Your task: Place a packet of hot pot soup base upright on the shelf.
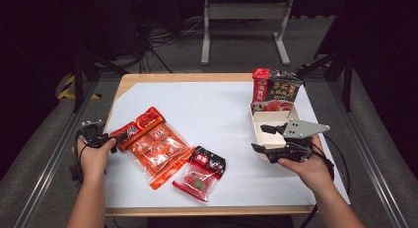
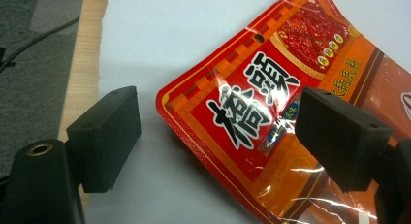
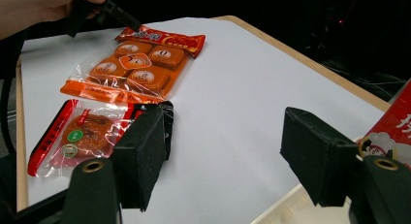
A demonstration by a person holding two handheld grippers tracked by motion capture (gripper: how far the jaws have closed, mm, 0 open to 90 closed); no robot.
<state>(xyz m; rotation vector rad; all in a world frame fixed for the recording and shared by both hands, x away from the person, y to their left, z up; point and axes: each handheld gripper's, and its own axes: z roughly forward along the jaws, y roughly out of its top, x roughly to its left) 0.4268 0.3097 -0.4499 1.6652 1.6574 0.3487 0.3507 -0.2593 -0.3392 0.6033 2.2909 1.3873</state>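
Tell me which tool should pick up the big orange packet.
Left. The left tool is open at the header end of the big orange packet; the right tool hovers open over the cream tray.

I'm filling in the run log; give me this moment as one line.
left gripper: open, at header of large orange-red plastic packet | right gripper: open, over cream rectangular tray | small red-black packet: flat on white sheet

Orange packet [image 2: 271,107] cropped at frame edge
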